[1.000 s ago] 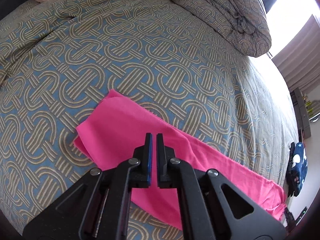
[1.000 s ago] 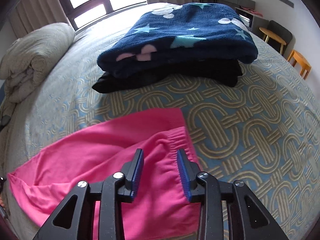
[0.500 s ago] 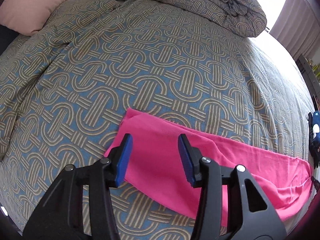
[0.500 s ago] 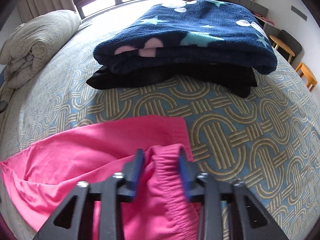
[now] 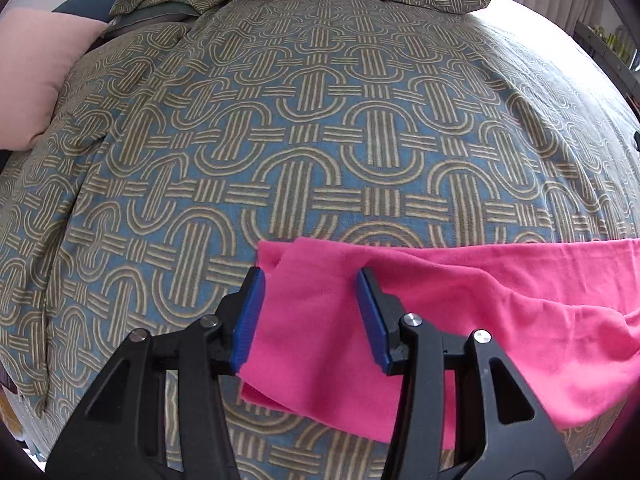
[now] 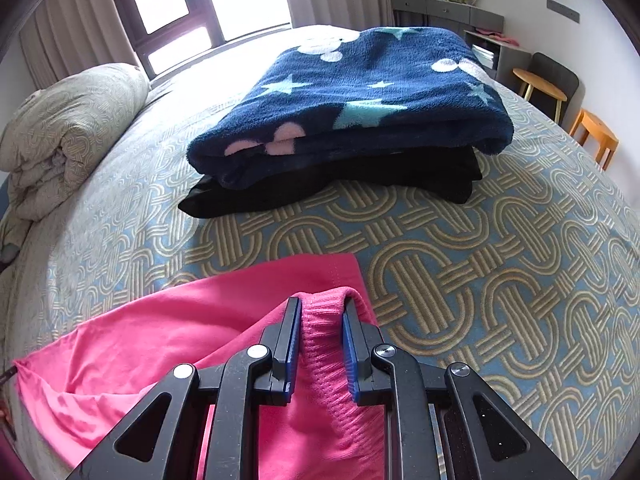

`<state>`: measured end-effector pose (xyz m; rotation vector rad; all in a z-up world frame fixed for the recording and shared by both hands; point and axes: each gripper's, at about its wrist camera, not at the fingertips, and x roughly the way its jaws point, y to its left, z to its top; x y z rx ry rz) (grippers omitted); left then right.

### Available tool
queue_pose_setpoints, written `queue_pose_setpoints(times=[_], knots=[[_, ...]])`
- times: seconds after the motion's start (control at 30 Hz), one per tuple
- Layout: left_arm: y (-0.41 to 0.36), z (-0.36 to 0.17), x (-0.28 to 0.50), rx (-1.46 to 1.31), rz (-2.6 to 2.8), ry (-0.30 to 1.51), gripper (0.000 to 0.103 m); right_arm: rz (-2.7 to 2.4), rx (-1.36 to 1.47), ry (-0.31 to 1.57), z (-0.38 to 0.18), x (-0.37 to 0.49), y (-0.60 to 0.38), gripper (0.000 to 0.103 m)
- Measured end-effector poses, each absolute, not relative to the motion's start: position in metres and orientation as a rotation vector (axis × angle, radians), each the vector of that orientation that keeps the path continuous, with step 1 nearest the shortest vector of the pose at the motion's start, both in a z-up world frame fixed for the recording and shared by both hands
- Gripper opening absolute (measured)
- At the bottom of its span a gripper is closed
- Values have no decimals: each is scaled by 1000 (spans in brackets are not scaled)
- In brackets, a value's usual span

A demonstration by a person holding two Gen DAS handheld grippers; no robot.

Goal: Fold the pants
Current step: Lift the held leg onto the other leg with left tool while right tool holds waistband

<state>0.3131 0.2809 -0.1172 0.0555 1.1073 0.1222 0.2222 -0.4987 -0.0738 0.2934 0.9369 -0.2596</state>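
The right gripper (image 6: 318, 344) is clamped on the gathered elastic waistband (image 6: 322, 320) of the pink pants (image 6: 160, 340), its blue pads having just closed in on the fabric, which bunches up between them and rises slightly off the bed. The left gripper (image 5: 310, 316) has its jaws parted about halfway after just opening; they straddle the leg end of the pants (image 5: 320, 320) without pressing on it, the left pad at the cloth's left edge and the right pad over the cloth itself.

The pants lie stretched across the near edge of the bedspread (image 5: 320, 140), which carries a blue and tan interlocking arch pattern. In the left wrist view the folded leg end sits in the near centre and the fabric runs off to the right. In the right wrist view the waistband is near centre and the legs trail to the left.

Beyond the waistband, apart from the pants, a folded navy blanket with stars (image 6: 360, 100) rests on a folded black garment (image 6: 320, 184). A rumpled duvet (image 6: 68, 128) is heaped at the far left, and a pink pillow (image 5: 36, 80) shows at the left in the left wrist view.
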Motion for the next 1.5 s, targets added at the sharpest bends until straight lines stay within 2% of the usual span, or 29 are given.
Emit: queue_pose_setpoints(times=[0.07, 0.13, 0.23, 0.27, 0.3, 0.33, 0.37, 0.5, 0.7, 0.87, 1.03, 1.23, 1.33, 1.43, 1.5], knots=[[280, -118, 321, 63, 97, 1111, 52, -262, 292, 933, -69, 222, -499, 18], [280, -121, 329, 48, 66, 1125, 64, -265, 286, 936, -67, 224, -497, 18], [281, -131, 336, 5, 45, 1171, 64, -275, 277, 940, -69, 227, -493, 18], [282, -134, 336, -17, 41, 1178, 53, -277, 278, 941, -69, 227, -493, 18], [281, -134, 334, -41, 28, 1172, 33, -280, 278, 941, -71, 229, -491, 18], [280, -132, 332, -48, 30, 1156, 24, -284, 279, 941, -72, 230, -490, 18], [277, -130, 328, -36, 38, 1136, 7, -286, 281, 940, -73, 230, -490, 18], [268, -108, 303, -25, 69, 1029, 7, -293, 291, 928, -72, 229, -491, 18], [280, -44, 265, -148, 101, 837, 7, -296, 301, 821, -51, 215, -488, 18], [296, -20, 268, -160, 176, 789, 7, -313, 290, 721, -28, 213, -486, 18], [302, -43, 289, -181, 210, 866, 7, -330, 296, 714, -27, 231, -491, 18], [298, -96, 323, -178, 270, 1018, 8, -367, 273, 846, -72, 277, -495, 18], [298, -110, 336, -144, 303, 1069, 16, -392, 238, 898, -88, 293, -495, 19], [302, -109, 341, -116, 378, 1082, 19, -433, 175, 974, -102, 305, -494, 25], [309, -102, 336, -142, 414, 1063, 24, -467, 132, 991, -103, 307, -492, 40]])
